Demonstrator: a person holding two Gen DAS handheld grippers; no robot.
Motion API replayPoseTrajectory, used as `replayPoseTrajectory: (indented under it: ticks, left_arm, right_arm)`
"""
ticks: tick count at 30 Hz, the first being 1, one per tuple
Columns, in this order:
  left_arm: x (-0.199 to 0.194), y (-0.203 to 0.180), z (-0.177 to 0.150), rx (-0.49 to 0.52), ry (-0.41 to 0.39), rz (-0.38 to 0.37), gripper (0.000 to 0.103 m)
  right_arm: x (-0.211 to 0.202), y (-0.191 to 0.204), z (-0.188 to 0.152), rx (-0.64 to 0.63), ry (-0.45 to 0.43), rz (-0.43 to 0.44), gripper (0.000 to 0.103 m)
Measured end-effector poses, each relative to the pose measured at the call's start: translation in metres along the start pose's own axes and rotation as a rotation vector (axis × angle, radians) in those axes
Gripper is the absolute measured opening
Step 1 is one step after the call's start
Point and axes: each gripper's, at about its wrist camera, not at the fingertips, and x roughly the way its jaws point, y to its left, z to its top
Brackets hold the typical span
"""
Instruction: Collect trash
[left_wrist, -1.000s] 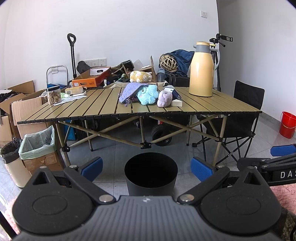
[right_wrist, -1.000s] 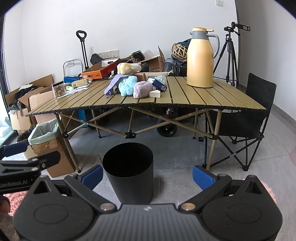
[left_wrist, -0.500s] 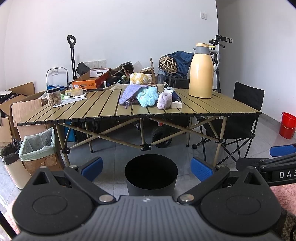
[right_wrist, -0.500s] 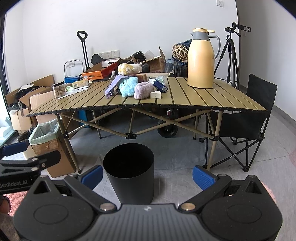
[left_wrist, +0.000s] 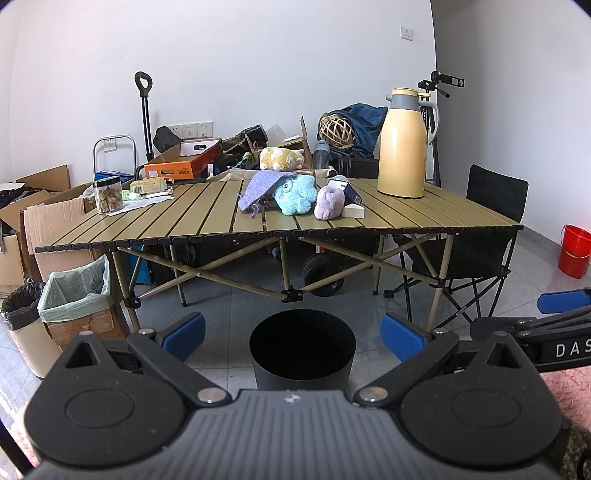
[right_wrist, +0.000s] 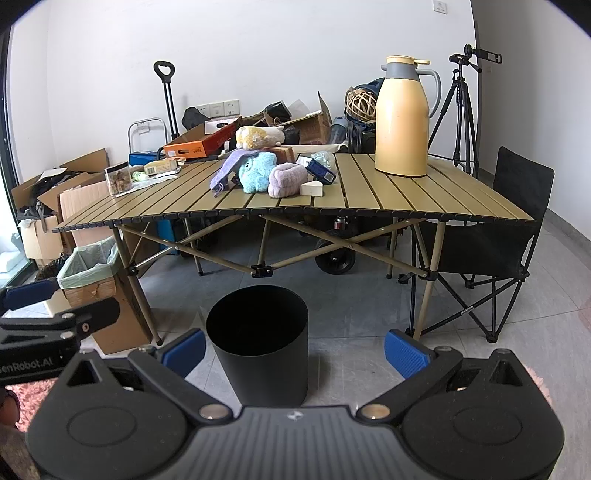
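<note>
— Two claws are yours, and both stand wide apart with nothing between the blue pads: your left claw (left_wrist: 291, 334) and your right claw (right_wrist: 293, 349) each hang low over the grey tiled floor (right_wrist: 362, 291), facing the worktop (left_wrist: 207, 218).

— What do you see of the room?

— You face a slatted, olive folding worktop on crossed metal legs, set before a white wall (left_wrist: 258, 55). At its far right stands a tall yellow jug (left_wrist: 402, 142) with a grey top. Near the middle lies a heap: a blue plush toy (left_wrist: 295, 194) partly under a purple cloth (left_wrist: 258, 186), a lilac plush (left_wrist: 328, 201) touching it on the right, and a small pale block (left_wrist: 352, 211) just beside that. A clear jar (left_wrist: 108, 194) sits at the left end on some paper. Behind the worktop you have cardboard boxes, an orange box (left_wrist: 177, 170), a woven ball (left_wrist: 336, 129) and a tripod (right_wrist: 458, 110). A black folding chair (right_wrist: 517, 229) stands at the right, a red bucket (left_wrist: 574, 251) farther right.

— And the thing for the trash?

— Your black bin (right_wrist: 258, 339) stands upright on the floor, near you, in front of the worktop's middle legs. It is a plain matte cylinder, open at the top, dark inside; you cannot tell what it holds. To the left, beside the worktop leg, a cardboard box lined with a pale green bag (left_wrist: 75, 291) sits on the floor.
</note>
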Motion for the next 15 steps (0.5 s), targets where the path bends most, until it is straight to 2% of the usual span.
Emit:
replayPoseTrajectory:
  ticks: [15]
  left_arm:
    - [0.0, -0.0005, -0.0018, 0.005, -0.014, 0.006, 0.103]
  right_arm:
    - [0.0024, -0.0005, 0.0018, 0.002, -0.003, 0.002, 0.103]
